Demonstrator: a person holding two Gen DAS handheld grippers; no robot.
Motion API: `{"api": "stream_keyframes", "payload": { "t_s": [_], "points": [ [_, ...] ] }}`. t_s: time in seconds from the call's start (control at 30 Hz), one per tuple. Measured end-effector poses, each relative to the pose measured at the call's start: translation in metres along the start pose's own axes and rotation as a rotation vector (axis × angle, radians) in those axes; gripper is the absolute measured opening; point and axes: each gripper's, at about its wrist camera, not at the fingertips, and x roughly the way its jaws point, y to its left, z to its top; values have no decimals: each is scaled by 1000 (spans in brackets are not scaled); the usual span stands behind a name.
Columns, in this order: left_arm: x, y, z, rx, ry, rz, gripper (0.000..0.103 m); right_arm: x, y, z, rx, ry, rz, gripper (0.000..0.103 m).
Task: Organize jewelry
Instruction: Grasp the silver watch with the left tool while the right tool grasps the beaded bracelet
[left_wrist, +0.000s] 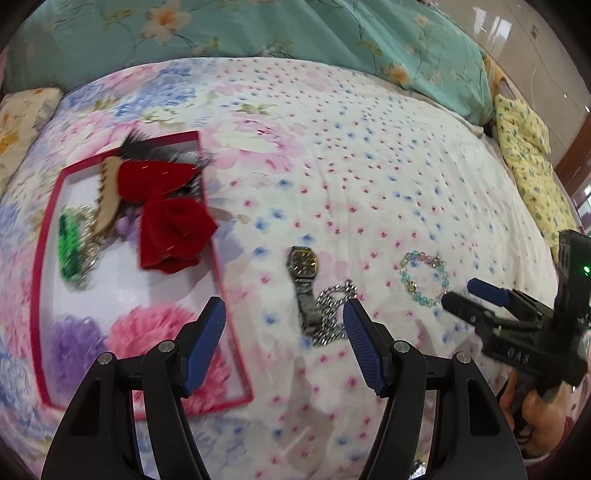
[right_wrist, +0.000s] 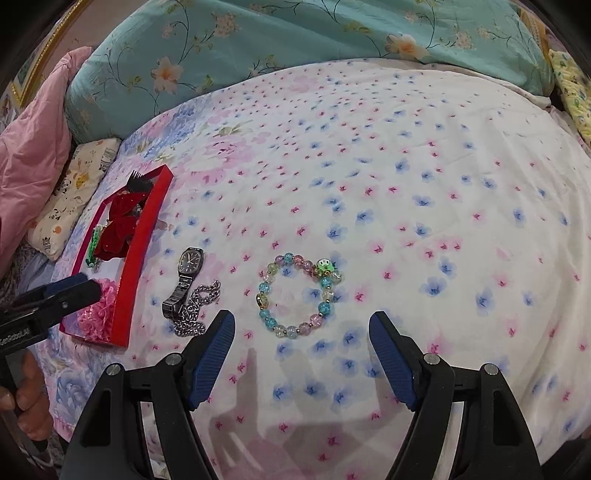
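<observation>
A red-rimmed tray (left_wrist: 218, 266) (right_wrist: 142, 236) lies on the bed at the left and holds a red bow (left_wrist: 173, 229), a green bracelet (left_wrist: 68, 245), pink and purple pompoms (left_wrist: 155, 332) and a comb. On the sheet lie a dark wristwatch (left_wrist: 303, 275) (right_wrist: 184, 275), a silver chain (left_wrist: 332, 314) (right_wrist: 195, 308) touching it, and a pastel bead bracelet (left_wrist: 424, 278) (right_wrist: 297, 295). My left gripper (left_wrist: 284, 332) is open and empty, hovering by the tray's right rim. My right gripper (right_wrist: 301, 347) is open and empty, just short of the bead bracelet.
A teal floral quilt (right_wrist: 295, 37) is bunched along the far side. A pink blanket (right_wrist: 33, 147) and a small panda pillow (right_wrist: 77, 184) lie at the left, a yellow pillow (left_wrist: 524, 147) at the right. The flowered sheet (right_wrist: 443, 221) stretches right.
</observation>
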Motion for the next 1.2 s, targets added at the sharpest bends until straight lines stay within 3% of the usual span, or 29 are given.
{"api": "stream_keyframes", "payload": {
  "t_s": [0.13,0.4,0.6,0.7,0.9,0.93,1.0,1.07,1.13,1.2],
  "points": [
    [29,-8,10,18,46,21,64,10,5,2,-28,22,3,77],
    [87,-19,20,59,152,64,40,18,-1,4,-21,24,15,77],
    [100,-30,27,113,139,98,40,21,-3,6,-15,18,28,77],
    [102,-38,24,166,119,122,30,23,0,6,-32,14,17,77],
    [96,-30,21,140,106,63,29,30,14,2,-130,4,-66,75],
    [93,-28,21,126,105,49,29,31,16,1,-150,1,-89,73],
    [90,-25,20,109,99,34,29,30,18,-1,-179,-10,-144,43],
    [83,-23,19,94,89,19,29,28,11,1,-146,-8,-128,15],
    [72,-21,17,77,71,2,29,25,2,3,-100,-7,-86,7],
    [60,-20,16,68,47,-9,29,21,-3,3,-62,-11,-48,7]
  ]
}}
